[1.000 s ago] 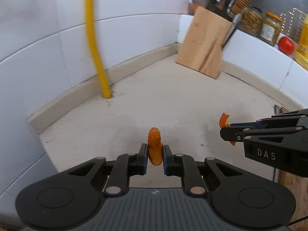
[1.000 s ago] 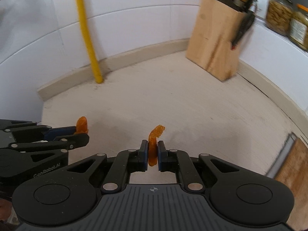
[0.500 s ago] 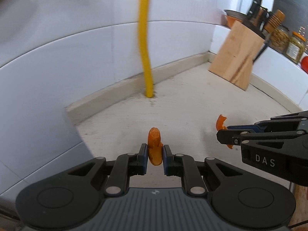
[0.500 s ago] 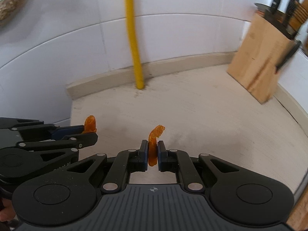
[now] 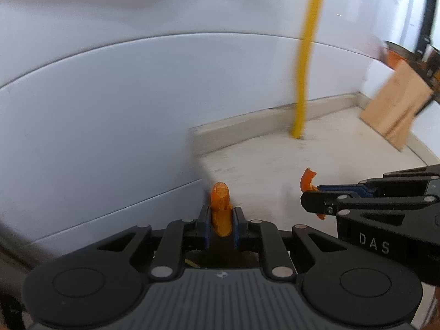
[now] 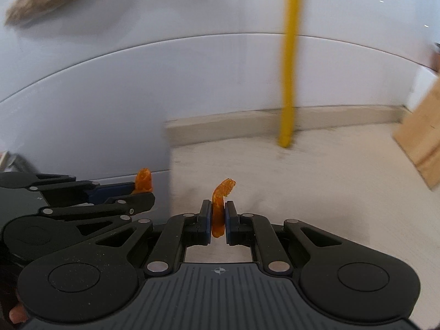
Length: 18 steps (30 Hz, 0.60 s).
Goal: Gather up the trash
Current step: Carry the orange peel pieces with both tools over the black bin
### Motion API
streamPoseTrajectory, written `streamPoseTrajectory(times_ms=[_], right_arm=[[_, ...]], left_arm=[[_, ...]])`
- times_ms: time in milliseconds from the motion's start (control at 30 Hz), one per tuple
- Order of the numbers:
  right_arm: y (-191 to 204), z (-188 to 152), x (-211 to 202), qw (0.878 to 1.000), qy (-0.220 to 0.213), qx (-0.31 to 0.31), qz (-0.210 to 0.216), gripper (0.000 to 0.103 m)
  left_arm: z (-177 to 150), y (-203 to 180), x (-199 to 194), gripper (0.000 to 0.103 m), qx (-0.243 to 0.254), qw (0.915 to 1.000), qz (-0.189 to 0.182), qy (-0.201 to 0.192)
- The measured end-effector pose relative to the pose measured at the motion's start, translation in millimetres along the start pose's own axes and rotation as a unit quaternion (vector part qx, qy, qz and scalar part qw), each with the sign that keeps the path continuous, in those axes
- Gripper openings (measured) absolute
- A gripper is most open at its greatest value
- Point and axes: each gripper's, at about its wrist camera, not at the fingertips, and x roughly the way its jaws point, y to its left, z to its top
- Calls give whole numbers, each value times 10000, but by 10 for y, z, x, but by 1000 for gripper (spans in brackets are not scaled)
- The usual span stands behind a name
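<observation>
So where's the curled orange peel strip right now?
The curled orange peel strip is pinched in the right claw, above the beige counter, beside the left claw.

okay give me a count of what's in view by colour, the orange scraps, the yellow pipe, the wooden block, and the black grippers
Orange scraps: 2, the stub in the left gripper and the curled peel in the right gripper
Yellow pipe: 1
Wooden knife block: 1
Black grippers: 2
Total: 6
</observation>
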Motion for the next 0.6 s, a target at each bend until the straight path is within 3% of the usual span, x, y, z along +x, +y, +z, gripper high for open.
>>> streamPoseTrajectory(times_ms=[267, 600], right_arm=[[603, 25, 273, 9970, 219, -452, 585, 13], [1145, -107, 555, 9882, 613, -852, 1112, 13]], left_arm=[[-215, 520, -67, 11, -534, 9972, 513, 131], [-588, 870, -50, 11, -1073, 9894, 862, 473]])
